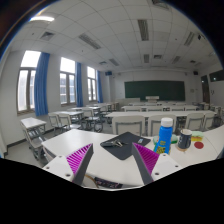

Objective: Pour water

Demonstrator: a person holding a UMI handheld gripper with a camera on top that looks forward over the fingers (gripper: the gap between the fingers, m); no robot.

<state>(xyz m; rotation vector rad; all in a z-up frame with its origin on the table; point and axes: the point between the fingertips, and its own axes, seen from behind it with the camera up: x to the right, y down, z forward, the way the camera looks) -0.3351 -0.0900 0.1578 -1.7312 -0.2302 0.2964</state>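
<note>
A clear water bottle point(165, 135) with a blue cap and blue label stands upright on the pale table point(100, 165), ahead and to the right of my fingers. A dark cup point(185, 139) stands just right of the bottle. My gripper point(112, 160) is open and empty above the table; its two magenta pads point(80, 158) stand wide apart. A black flat case point(121, 146) lies on the table between and just beyond the fingertips.
An orange object point(200, 143) lies right of the cup. Small red things point(147, 144) lie left of the bottle. Rows of desks and chairs point(60, 122) fill the classroom beyond; windows with blue curtains point(42, 85) stand at the left.
</note>
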